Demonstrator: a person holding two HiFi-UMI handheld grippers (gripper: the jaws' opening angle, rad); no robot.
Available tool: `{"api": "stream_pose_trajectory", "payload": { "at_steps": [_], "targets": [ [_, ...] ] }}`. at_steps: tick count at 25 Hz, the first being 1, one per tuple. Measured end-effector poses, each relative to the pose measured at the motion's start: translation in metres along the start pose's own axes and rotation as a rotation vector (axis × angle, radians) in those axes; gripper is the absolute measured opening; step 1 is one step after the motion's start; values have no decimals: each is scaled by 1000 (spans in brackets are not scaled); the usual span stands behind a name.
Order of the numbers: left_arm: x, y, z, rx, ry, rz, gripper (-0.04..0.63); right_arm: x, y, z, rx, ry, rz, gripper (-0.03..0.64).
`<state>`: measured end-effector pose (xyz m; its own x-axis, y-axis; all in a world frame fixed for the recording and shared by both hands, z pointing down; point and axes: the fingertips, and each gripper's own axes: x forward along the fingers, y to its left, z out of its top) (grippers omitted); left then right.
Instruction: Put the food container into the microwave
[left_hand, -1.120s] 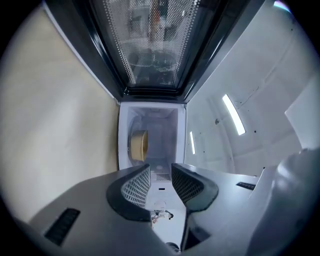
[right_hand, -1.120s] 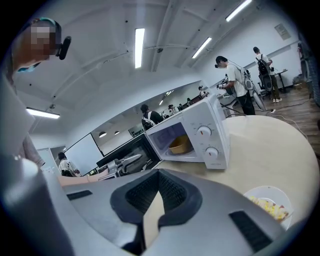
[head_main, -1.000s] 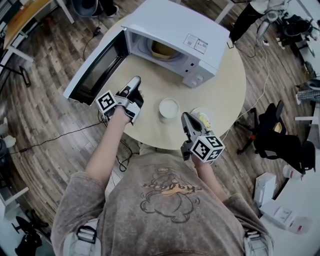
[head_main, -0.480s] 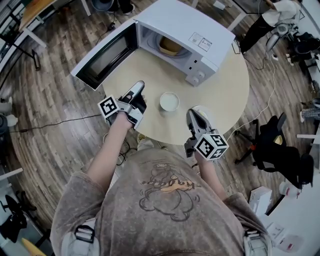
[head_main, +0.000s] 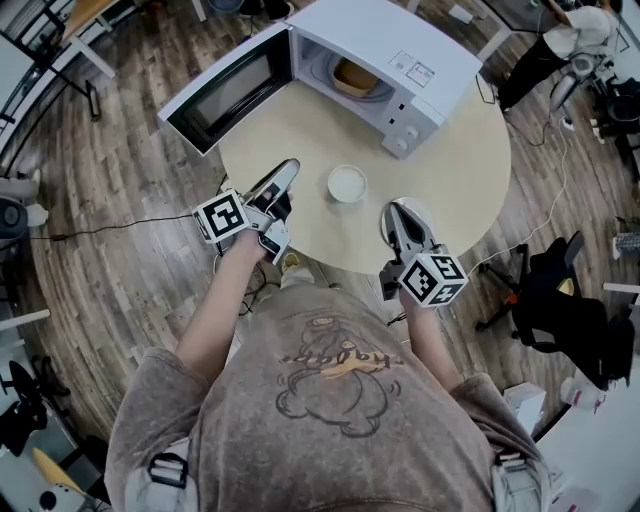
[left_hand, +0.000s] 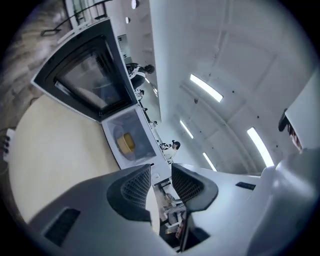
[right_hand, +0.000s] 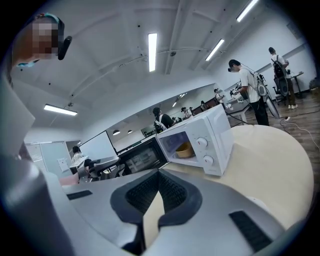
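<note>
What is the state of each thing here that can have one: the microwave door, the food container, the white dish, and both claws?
Microwave door: swung wide open.
Food container: already inside the microwave.
White dish: upright on the table, outside the microwave.
Left claw: open, nothing between its jaws.
Right claw: shut, empty.

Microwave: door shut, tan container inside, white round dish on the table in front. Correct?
No. The microwave door stands open, as the head view shows. The tan container is inside, and the white round dish sits on the table in front.
</note>
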<state>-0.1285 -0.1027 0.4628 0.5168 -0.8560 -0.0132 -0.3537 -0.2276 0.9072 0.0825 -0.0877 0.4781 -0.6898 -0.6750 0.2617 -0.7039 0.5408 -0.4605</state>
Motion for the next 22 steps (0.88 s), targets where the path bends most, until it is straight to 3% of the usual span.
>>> {"api": "stream_pose_trajectory", "payload": {
  "at_steps": [10, 16, 20, 22],
  "targets": [
    [-22, -36, -22, 551, 75, 95, 140, -9, 4, -9, -45, 17, 9, 0],
    [-32, -44, -33, 789, 65, 116, 133, -12, 8, -5, -101, -8, -11, 0],
    [-35, -47, -34, 931, 8, 144, 109, -15, 6, -4, -143, -15, -43, 0],
    [-35, -43, -36, 968, 1, 161, 101, -15, 4, -5, -158, -16, -55, 0]
  ]
}}
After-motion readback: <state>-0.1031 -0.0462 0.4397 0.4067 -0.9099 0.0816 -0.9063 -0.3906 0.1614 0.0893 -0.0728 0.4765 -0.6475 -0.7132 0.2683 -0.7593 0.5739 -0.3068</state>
